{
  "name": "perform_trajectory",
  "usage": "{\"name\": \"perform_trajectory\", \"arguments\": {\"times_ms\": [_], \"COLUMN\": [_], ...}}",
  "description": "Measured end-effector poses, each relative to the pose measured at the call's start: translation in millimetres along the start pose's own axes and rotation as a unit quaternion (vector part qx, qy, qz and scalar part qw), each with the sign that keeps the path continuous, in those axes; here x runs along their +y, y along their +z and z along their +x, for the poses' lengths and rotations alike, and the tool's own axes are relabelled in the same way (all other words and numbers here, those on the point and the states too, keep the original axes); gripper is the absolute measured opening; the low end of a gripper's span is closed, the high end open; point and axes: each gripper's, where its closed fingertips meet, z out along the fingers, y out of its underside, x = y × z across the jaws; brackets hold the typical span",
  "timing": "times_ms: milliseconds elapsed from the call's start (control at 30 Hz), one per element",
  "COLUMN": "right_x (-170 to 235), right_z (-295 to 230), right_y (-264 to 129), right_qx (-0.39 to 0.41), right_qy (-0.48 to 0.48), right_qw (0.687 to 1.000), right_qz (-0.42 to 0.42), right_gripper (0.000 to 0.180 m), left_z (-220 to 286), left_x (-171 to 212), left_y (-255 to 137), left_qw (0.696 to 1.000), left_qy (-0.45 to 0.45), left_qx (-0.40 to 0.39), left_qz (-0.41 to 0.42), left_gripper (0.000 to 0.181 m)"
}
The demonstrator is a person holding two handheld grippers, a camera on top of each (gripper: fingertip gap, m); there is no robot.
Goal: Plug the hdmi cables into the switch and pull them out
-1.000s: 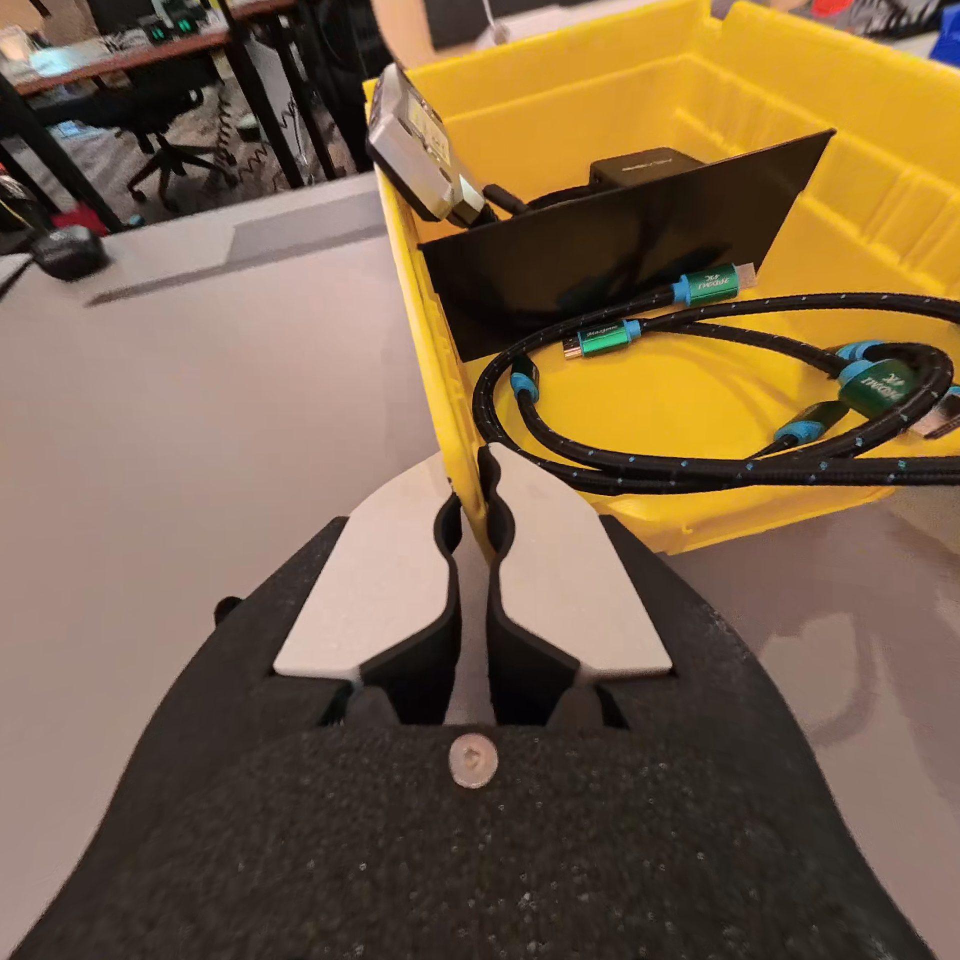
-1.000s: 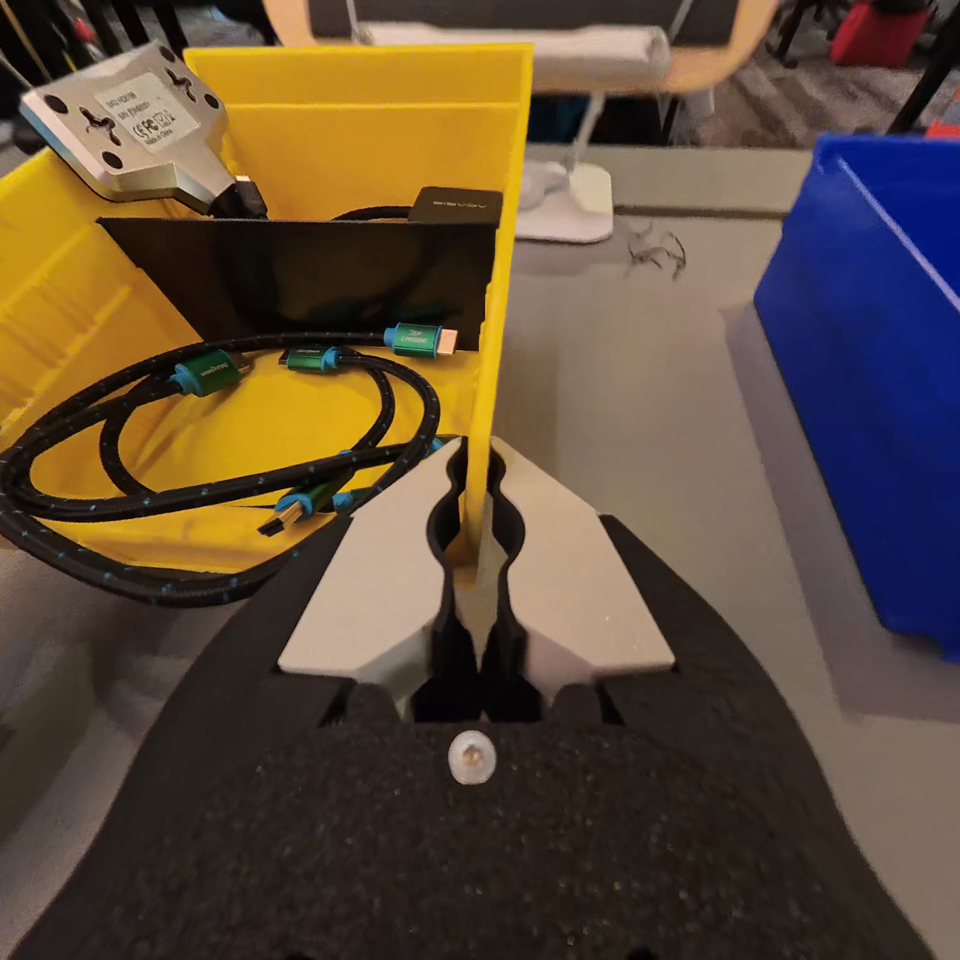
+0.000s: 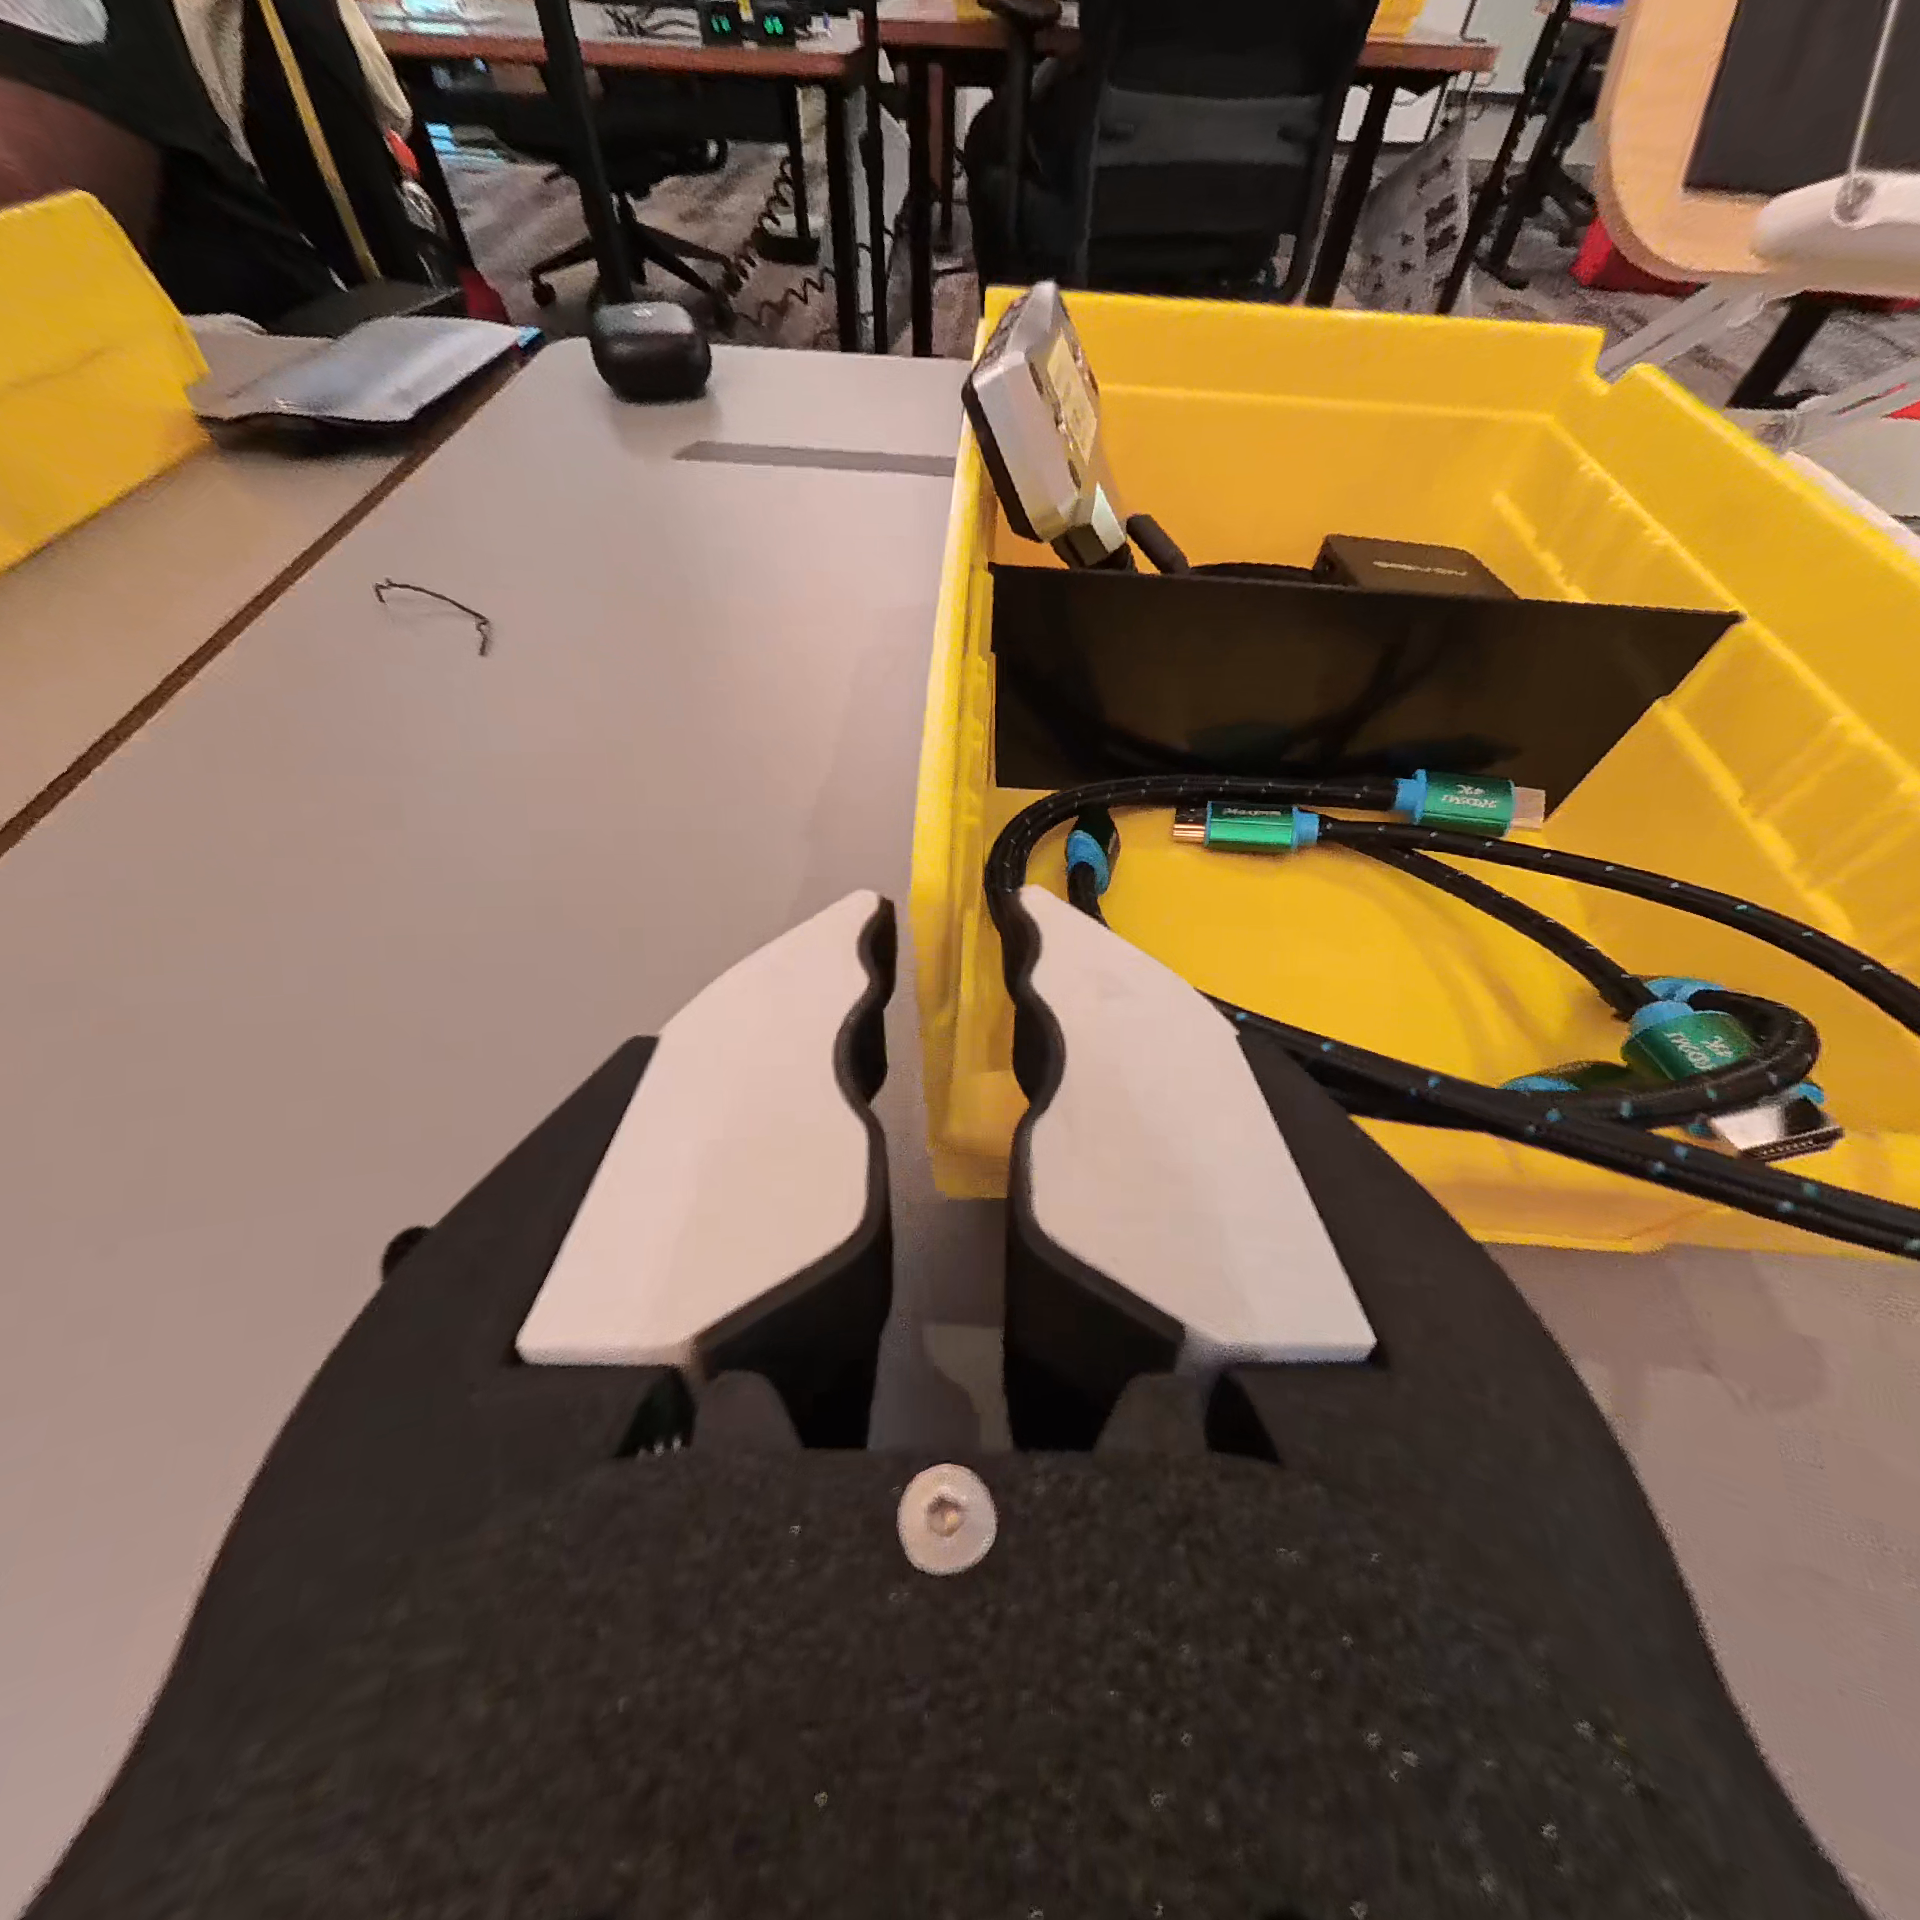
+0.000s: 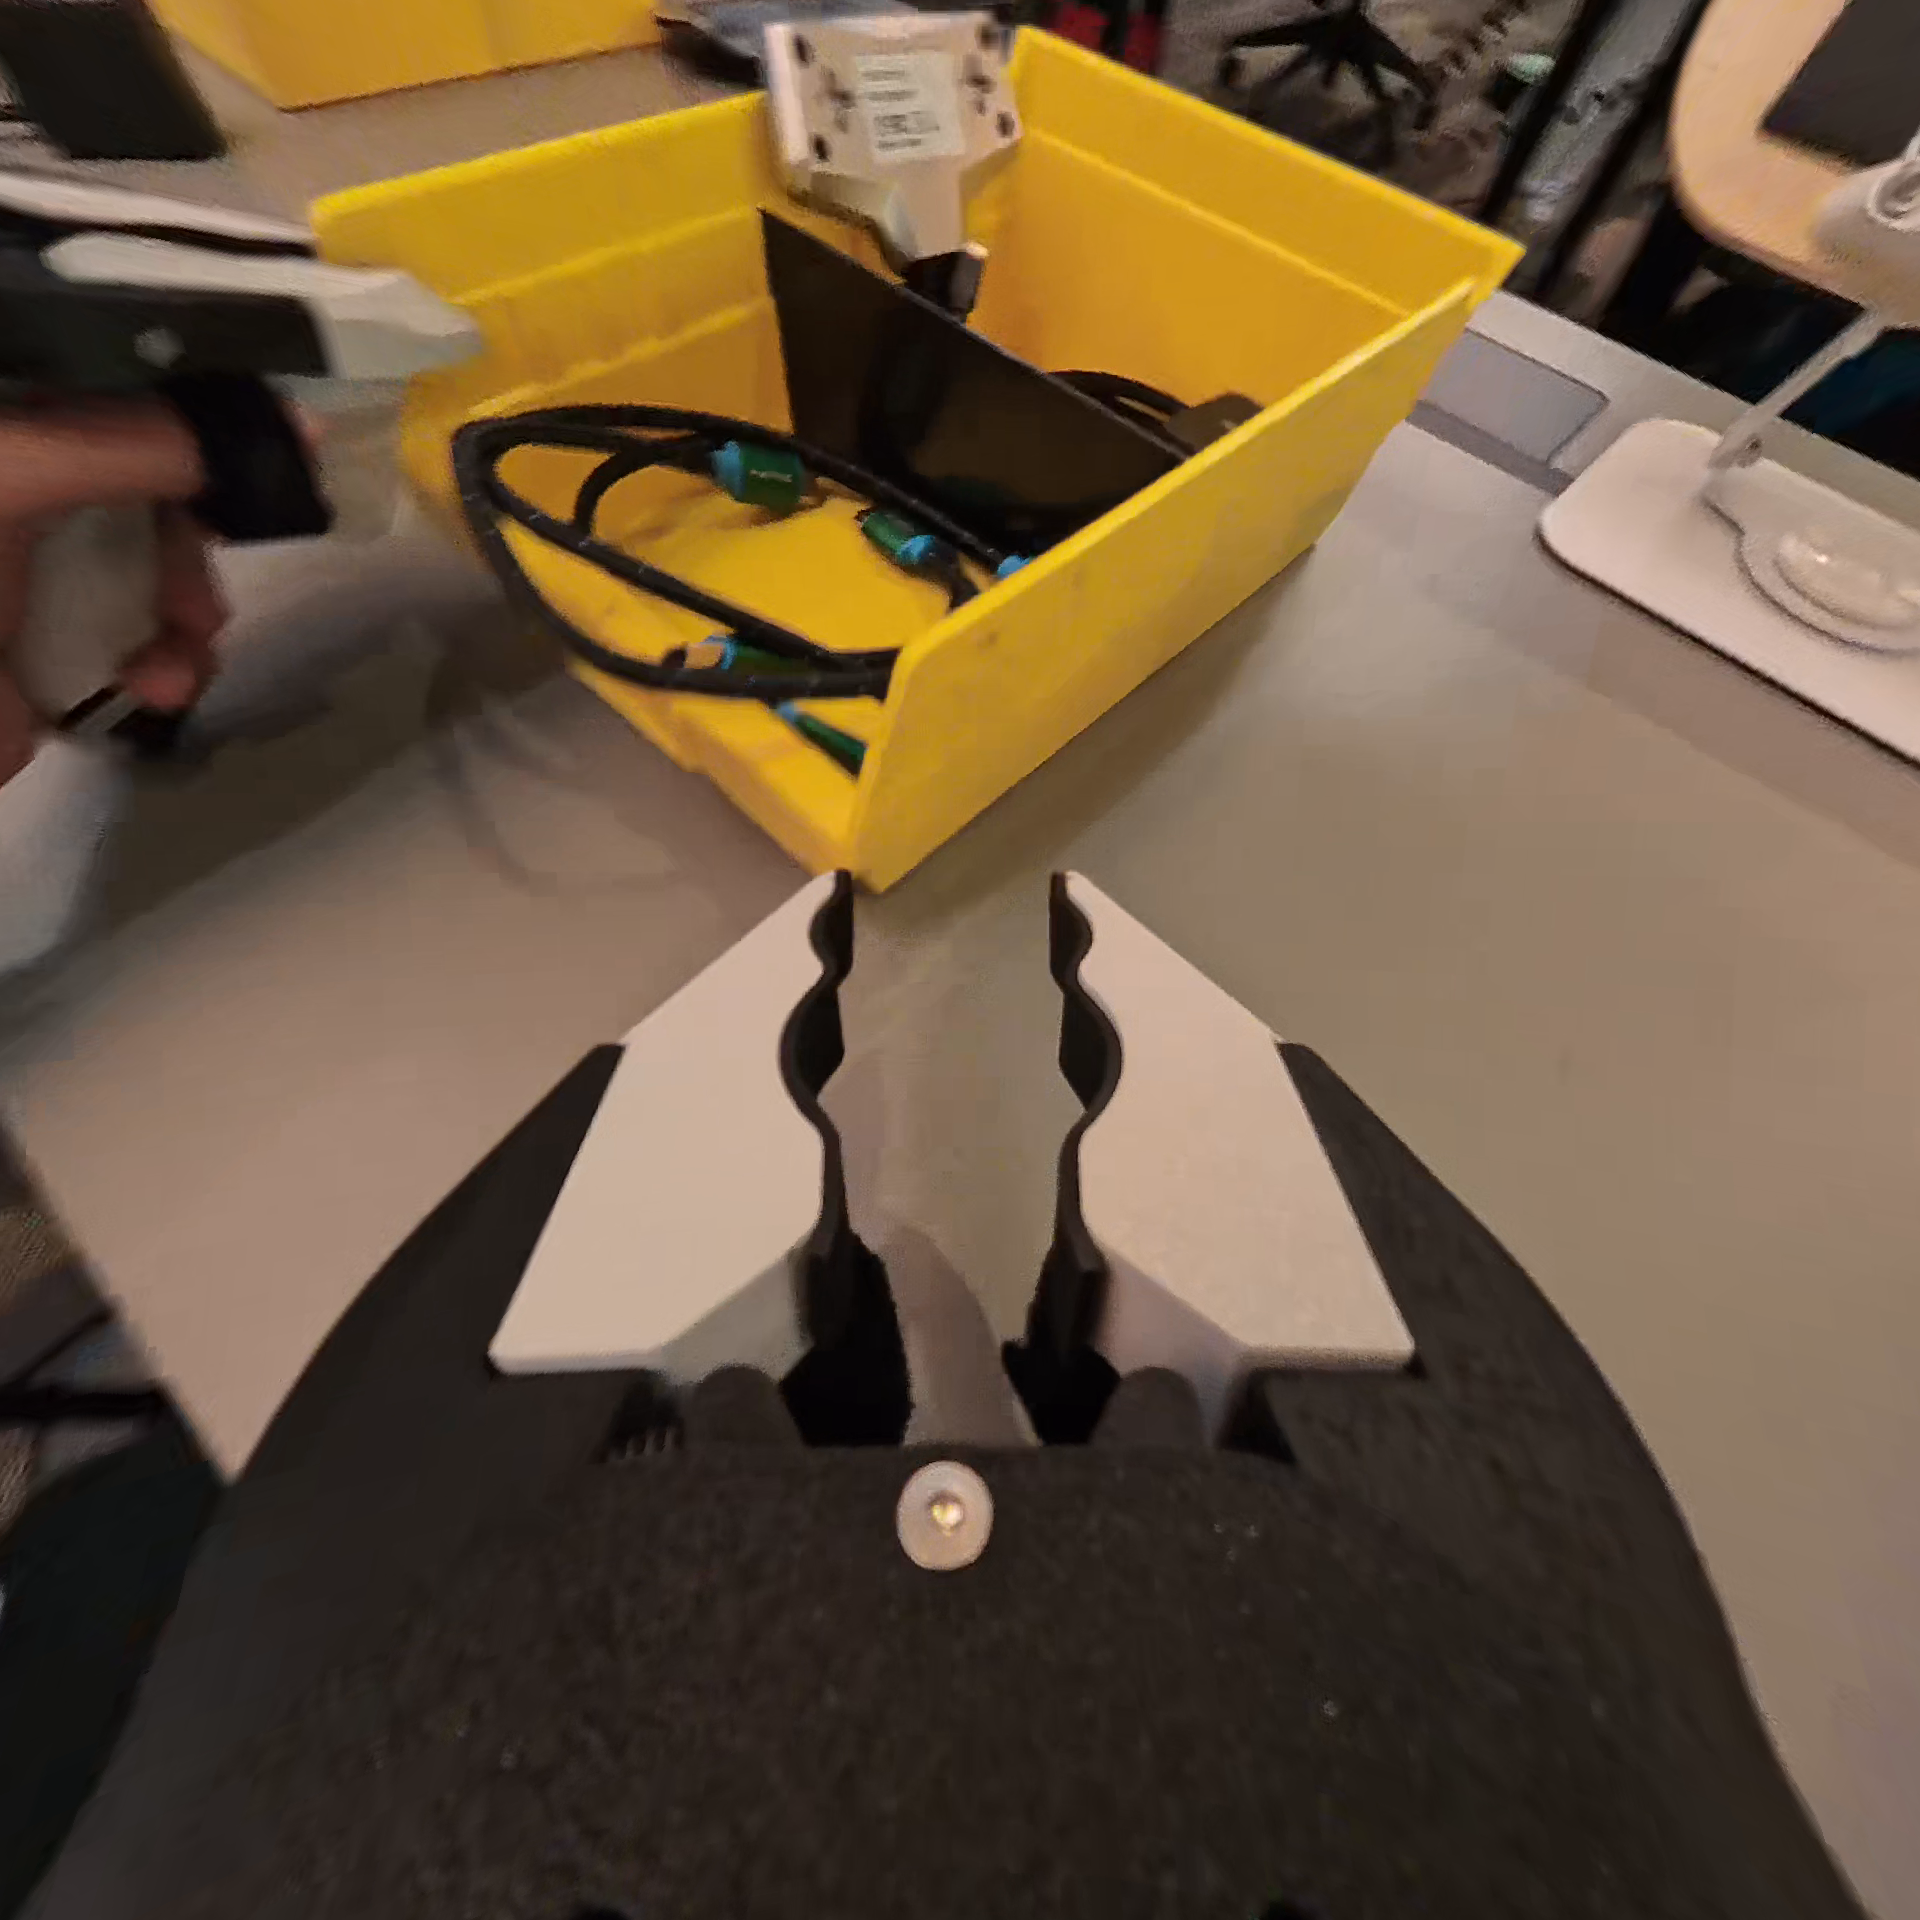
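Note:
A yellow bin (image 3: 1351,436) on the grey table holds black braided HDMI cables with green plugs (image 3: 1262,828). A silver switch (image 3: 1039,416) leans on the bin's back left rim, behind a black divider (image 3: 1299,696). My left gripper (image 3: 948,914) is open, and the bin's left wall shows in the gap between its fingers. My right gripper (image 4: 951,883) is open and empty, just short of the bin's (image 4: 1091,665) front right corner. The switch (image 4: 894,114), the plugs (image 4: 758,473) and the left gripper (image 4: 395,322), held in a hand, show in the right wrist view.
A black box (image 3: 1418,566) lies behind the divider. Another yellow bin (image 3: 73,353), a dark pouch (image 3: 343,374), a black case (image 3: 649,348) and a scrap of wire (image 3: 436,608) lie on the table to the left. A white lamp base (image 4: 1745,582) stands to the right. One gripper's finger ends stand about 25 cm off the other's.
Both grippers were shut on the bin's side walls and have opened. The right gripper has let go, drawn back from the bin and turned left. The blue bin has left its view.

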Motion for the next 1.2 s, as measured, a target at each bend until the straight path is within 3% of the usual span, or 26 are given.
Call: {"name": "perform_trajectory", "arguments": {"times_ms": [200,300,400,567,767,867,933,1067,1200], "right_x": [45.0,57.2,71.6,85.2,139.8,154.8,162.7,161.9,154.0], "right_z": [26.0,55.4,113.9,218.5,313.0,328.5,333.0,332.8,311.8], "right_y": [-83.4,-122.3,-161.9,-220.1,-274.5,-284.4,-280.0,-269.7,-251.1], "right_qx": [-0.066,-0.070,-0.002,0.136,0.246,0.253,0.265,0.287,0.232], "right_qy": [-0.040,-0.015,0.056,0.131,0.240,0.290,0.280,0.231,0.240], "right_qw": [0.997,0.992,0.981,0.957,0.918,0.902,0.907,0.920,0.932], "right_qz": [0.031,0.104,0.187,0.220,0.197,0.196,0.168,0.136,0.141], "right_gripper": [0.037,0.038,0.038,0.046,0.044,0.041,0.042,0.042,0.040], "left_z": [1.4,-4.9,-0.3,36.4,132.6,167.6,178.8,177.9,167.5], "left_x": [-8.1,-23.3,-37.6,-38.9,-9.4,3.8,13.2,27.1,28.0], "left_y": [-21.4,-38.4,-55.7,-75.7,-87.9,-85.8,-80.1,-68.4,-64.4], "left_qw": [1.000,0.997,0.992,0.993,0.991,0.989,0.987,0.986,0.987], "left_qy": [-0.012,-0.041,-0.078,-0.051,-0.064,-0.021,0.014,0.060,0.071], "left_qx": [-0.006,-0.026,-0.014,0.008,0.114,0.149,0.159,0.153,0.142], "left_qz": [0.023,0.064,0.096,0.106,0.043,0.009,-0.007,-0.033,-0.036], "left_gripper": [0.032,0.025,0.024,0.023,0.022,0.024,0.025,0.026,0.027]}}
